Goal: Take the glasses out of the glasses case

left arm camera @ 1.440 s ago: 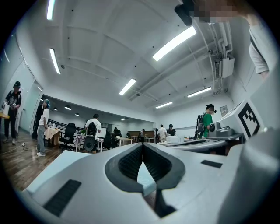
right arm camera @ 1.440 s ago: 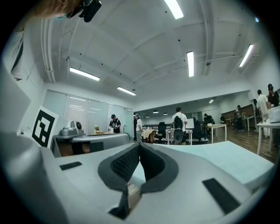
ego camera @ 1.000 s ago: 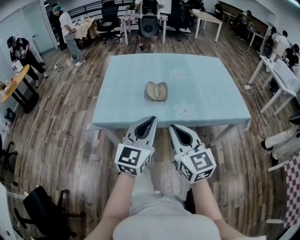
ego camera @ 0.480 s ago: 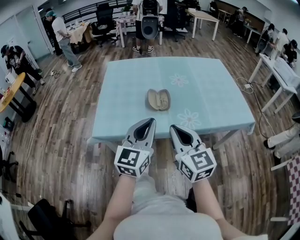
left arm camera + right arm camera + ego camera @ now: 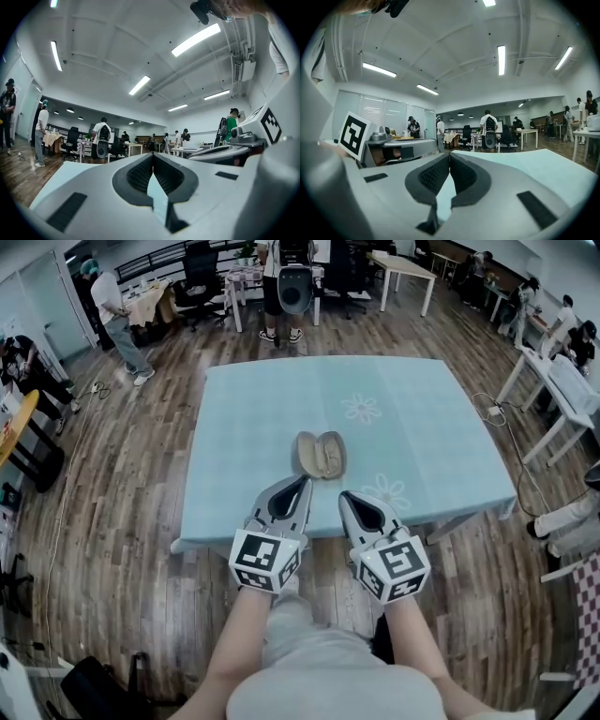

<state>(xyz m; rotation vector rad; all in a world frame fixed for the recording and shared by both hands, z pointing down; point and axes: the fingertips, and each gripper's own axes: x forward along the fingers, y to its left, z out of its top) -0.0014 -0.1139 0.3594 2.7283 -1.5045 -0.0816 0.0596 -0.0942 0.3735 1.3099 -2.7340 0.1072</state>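
Left tongs (image 5: 304, 481): jaws pressed together, empty, held level
Right tongs (image 5: 346, 495): likewise closed and empty, alongside the left, my guess for a two-handed start
Glasses case (image 5: 320, 455): open on table (image 5: 244, 418), just ahead of both tips
Glasses: too small to tell

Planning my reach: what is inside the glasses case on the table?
The glasses case lies open, both halves facing up. Faint dark lines show in its right half, possibly the glasses; the view is too small to confirm.
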